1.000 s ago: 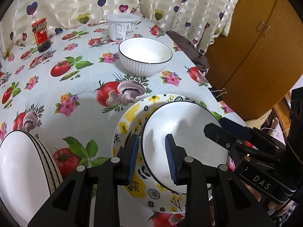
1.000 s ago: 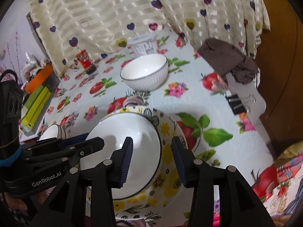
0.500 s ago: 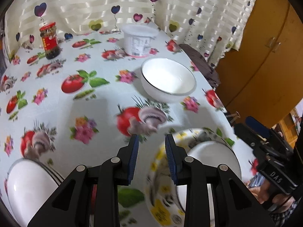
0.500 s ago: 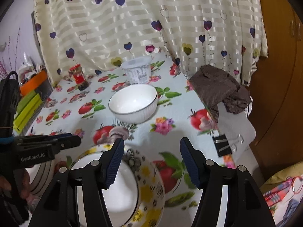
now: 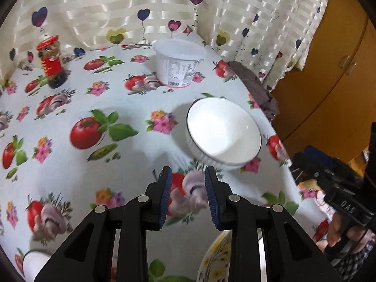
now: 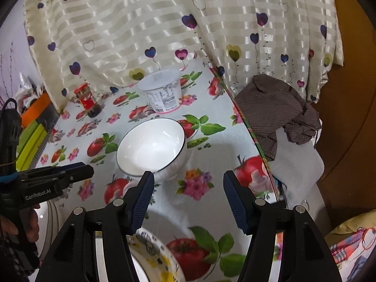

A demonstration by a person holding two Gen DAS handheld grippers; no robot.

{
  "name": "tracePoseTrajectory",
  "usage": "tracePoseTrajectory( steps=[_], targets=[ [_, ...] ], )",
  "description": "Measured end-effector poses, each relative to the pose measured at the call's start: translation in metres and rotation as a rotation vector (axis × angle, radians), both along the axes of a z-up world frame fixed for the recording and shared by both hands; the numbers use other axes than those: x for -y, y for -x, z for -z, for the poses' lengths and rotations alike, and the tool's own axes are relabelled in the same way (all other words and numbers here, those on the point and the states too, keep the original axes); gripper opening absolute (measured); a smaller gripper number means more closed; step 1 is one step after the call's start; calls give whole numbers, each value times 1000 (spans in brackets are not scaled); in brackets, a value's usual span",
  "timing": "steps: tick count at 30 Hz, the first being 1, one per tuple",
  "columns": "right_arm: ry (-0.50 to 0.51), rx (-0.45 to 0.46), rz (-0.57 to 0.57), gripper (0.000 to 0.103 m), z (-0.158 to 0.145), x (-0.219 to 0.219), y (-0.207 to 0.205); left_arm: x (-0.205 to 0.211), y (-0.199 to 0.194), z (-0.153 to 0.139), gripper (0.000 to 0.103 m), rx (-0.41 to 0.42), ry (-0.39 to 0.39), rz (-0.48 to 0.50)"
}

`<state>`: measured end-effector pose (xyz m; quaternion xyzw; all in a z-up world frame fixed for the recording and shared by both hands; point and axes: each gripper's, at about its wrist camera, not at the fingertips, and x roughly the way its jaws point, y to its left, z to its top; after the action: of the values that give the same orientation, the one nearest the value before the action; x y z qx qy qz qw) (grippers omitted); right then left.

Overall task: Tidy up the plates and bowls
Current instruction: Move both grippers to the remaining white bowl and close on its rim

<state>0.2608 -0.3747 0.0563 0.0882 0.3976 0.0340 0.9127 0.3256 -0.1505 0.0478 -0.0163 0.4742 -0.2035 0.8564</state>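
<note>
A white ribbed bowl (image 5: 223, 131) (image 6: 150, 148) with a dark rim stands alone on the fruit-print tablecloth, ahead of both grippers. My left gripper (image 5: 188, 188) hovers just short of it, narrowly open, and only tablecloth shows between its blue pads. My right gripper (image 6: 189, 188) is open wider, its left fingertip (image 6: 148, 183) close to the bowl's near wall with nothing between the pads. Behind both grippers lies a yellow-flowered plate (image 5: 213, 258) (image 6: 159, 258), mostly hidden by the gripper arms. A stack of white plates (image 6: 50, 223) (image 5: 33, 263) sits at the near left.
A white plastic tub (image 5: 179, 63) (image 6: 163, 91) and a red-lidded jar (image 5: 51, 63) (image 6: 88, 99) stand by the heart-print curtain. A brown cloth (image 6: 277, 108) drapes over the table's right edge, beside a wooden cabinet (image 5: 329, 82). Green and orange boxes (image 6: 30, 136) lie far left.
Both grippers have come off the white bowl in the yellow plate and moved forward towards the far ribbed bowl. The right jaws have widened; the left keep the same gap.
</note>
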Motion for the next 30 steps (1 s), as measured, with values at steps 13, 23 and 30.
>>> tracePoseTrajectory(
  steps=[13, 23, 30],
  targets=[
    [11, -85, -58, 47, 26, -5, -57, 22, -47, 19, 30, -45, -22, 10],
    [-43, -140, -86, 34, 43, -2, -86, 31, -64, 35, 30, -84, -21, 12],
    [-67, -177, -93, 33, 52, -4, -102, 37, -69, 41, 30, -93, -35, 18]
  ],
)
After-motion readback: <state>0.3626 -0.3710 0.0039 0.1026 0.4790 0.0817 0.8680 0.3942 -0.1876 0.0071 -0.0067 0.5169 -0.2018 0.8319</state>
